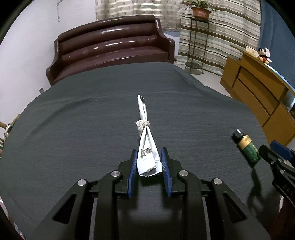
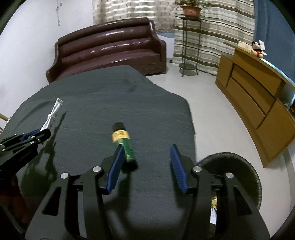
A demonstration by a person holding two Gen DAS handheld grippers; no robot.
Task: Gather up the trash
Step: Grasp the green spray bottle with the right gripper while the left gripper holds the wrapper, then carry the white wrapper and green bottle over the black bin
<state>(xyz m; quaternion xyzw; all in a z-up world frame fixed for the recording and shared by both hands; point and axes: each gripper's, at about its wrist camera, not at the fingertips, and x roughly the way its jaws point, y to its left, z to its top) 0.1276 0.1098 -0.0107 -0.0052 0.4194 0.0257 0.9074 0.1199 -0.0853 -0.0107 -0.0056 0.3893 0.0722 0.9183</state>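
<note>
- While the left gripper (image 1: 149,162) points down over the table, its two blue pads are closed on the wide end of one white paper wrapper (image 1: 147,147), which is twisted long and narrow and knotted around its middle with pale string (image 1: 142,125).
- Grey printed marks show on the wrapper between the pads, but they are too crumpled to read.
- Beyond the pads, the wrapper's far tip reaches out above the dark grey tablecloth (image 1: 73,129).
- The right gripper (image 2: 145,164) stands open, its two blue pads well apart; one small green bottle (image 2: 127,145) lies against the left pad only, with nothing touching the other pad.
- The bottle has a black cap (image 2: 119,126) and a yellow band of label (image 2: 119,135); the picture is blurred there and the writing cannot be read.
- In the left wrist view the same bottle (image 1: 248,147) appears just ahead of the right gripper's tips (image 1: 265,149), off to the right of the wrapper.
- Low on the right of the right wrist view, one black bin (image 2: 239,162) sits beside the table edge, with some pale scraps visible inside.
- Farther out stand one brown sofa (image 1: 114,44), one wooden cabinet (image 1: 258,92), and one metal stand (image 1: 197,44) bearing a single potted plant (image 1: 201,9).
- On the cabinet top sits one cartoon-mouse soft toy (image 1: 263,54) next to a pale box whose print is too small to read.
- Striped curtains (image 1: 230,37) hang behind.
</note>
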